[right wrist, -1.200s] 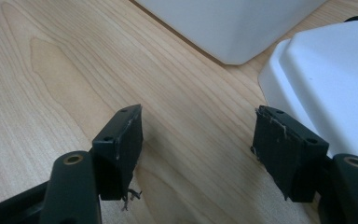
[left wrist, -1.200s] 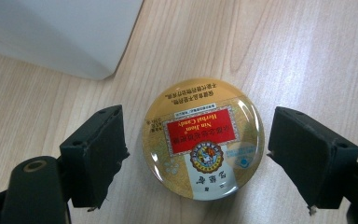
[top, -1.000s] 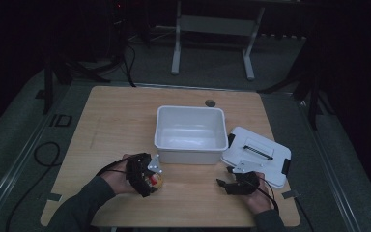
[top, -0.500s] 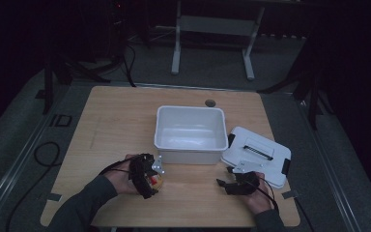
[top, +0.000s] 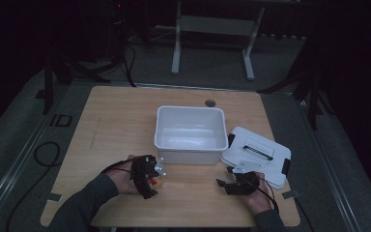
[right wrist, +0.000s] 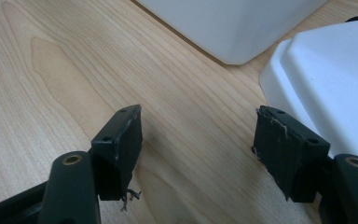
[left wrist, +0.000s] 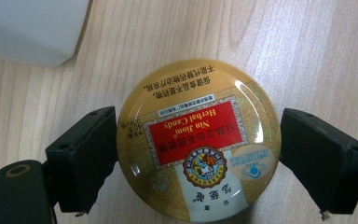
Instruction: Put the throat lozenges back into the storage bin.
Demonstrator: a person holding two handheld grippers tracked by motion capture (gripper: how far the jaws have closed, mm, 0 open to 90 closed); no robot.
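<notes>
A round gold candy tin with a red "Herbal Candy" label lies lid-up between the jaws of my left gripper, which is shut on its sides. In the high view this gripper holds the tin low over the wooden table, just in front of the left corner of a white bin. My right gripper rests near the front right of the table, beside a white lid. Its jaws stand open over bare wood.
The white bin is empty, and its corner shows just beyond the tin. The flat lid with black clips lies to the bin's right. A small dark disc sits at the table's far edge. A table frame stands on the floor behind.
My left gripper with the tin has edged slightly right, toward the bin's front. The right gripper has stayed put.
</notes>
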